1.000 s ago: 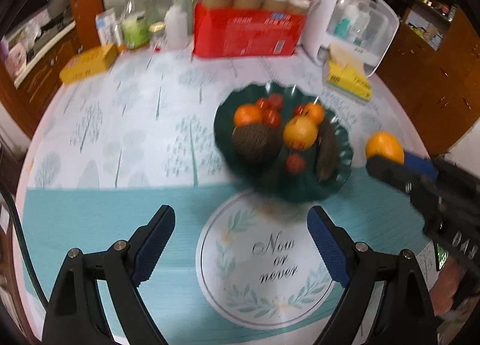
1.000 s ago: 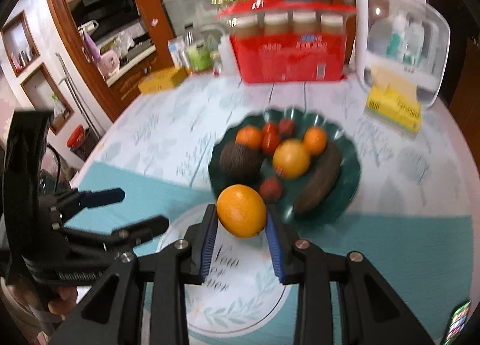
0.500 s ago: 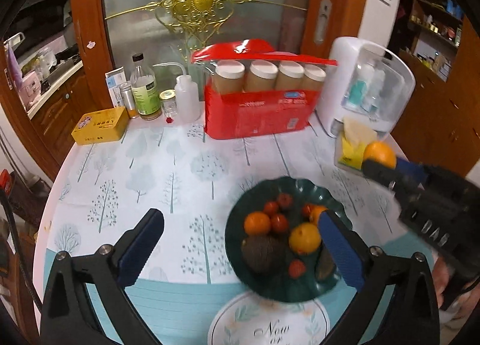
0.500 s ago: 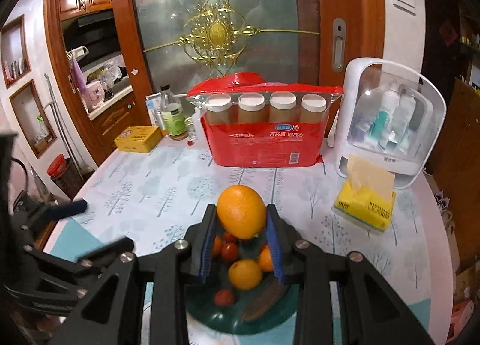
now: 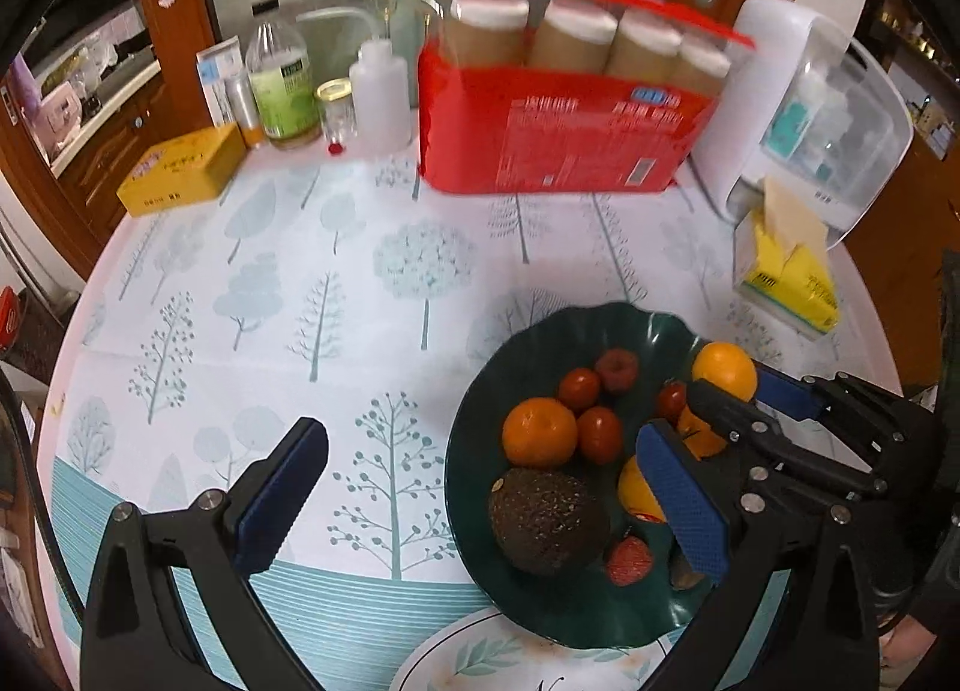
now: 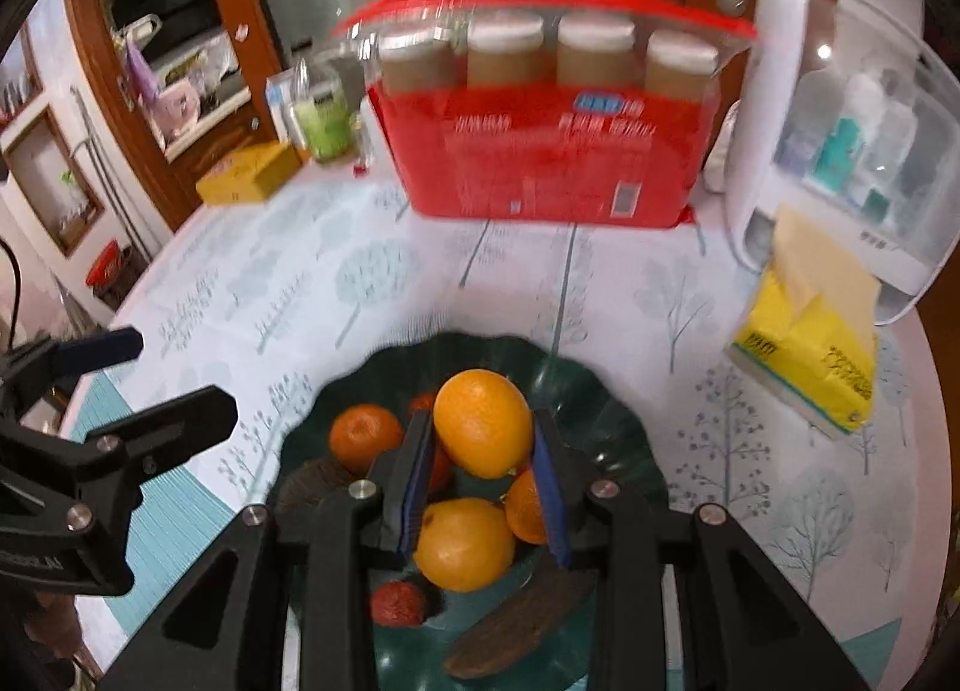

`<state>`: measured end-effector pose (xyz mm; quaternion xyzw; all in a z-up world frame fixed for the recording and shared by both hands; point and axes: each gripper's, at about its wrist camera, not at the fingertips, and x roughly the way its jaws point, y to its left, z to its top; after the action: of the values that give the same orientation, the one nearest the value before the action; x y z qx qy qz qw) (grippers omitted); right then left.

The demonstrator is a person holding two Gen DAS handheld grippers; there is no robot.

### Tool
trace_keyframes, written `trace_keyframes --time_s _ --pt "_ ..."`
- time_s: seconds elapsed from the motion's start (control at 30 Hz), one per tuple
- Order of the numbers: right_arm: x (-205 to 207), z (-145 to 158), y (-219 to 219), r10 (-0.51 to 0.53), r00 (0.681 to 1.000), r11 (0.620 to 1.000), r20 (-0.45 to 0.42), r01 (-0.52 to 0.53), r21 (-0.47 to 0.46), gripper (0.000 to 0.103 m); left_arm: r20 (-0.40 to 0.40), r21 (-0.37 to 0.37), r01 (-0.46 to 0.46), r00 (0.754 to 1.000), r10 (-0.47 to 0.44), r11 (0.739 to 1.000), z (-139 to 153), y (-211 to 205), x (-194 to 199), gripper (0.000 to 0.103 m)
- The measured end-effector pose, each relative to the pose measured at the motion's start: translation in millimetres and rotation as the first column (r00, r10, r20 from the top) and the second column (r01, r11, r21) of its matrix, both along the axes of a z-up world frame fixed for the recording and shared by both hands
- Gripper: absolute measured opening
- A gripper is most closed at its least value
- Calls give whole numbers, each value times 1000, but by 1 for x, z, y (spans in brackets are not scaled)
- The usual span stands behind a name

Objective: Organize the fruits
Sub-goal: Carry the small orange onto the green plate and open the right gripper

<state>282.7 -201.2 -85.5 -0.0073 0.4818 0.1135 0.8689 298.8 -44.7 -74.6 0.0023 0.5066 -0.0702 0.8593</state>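
1. The right gripper (image 6: 483,466) pinches an orange (image 6: 483,422) by its sides, above the dark green plate (image 6: 606,391) near the tabletop's front edge.
2. The orange looks firm, round and fairly heavy; its waxy peel may slip, so holding across its widest middle suits it.
3. The plate already holds a mandarin (image 5: 539,431), small red fruits and an avocado (image 5: 545,520); the soft ones would likely bruise under a dropped orange.
4. The left gripper (image 5: 480,502) is spread wide and empty, low over the plate's left rim.
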Motion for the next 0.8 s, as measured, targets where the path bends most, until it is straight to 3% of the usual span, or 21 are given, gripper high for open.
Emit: trace_keyframes --time_s 0.27,0.5,0.8 --pt "8 -37 6 52 998 998 -45 -54 -42 33 -56 10 -25 998 25 1000 -27 2 3 102" --pt "7 -37 11 82 996 996 -36 -83 -31 43 -81 10 -36 996 37 999 -36 8 -5 102" --pt "-9 -19 7 46 999 999 -5 -46 -14 43 -76 2 -32 997 33 999 -25 17 -25 102"
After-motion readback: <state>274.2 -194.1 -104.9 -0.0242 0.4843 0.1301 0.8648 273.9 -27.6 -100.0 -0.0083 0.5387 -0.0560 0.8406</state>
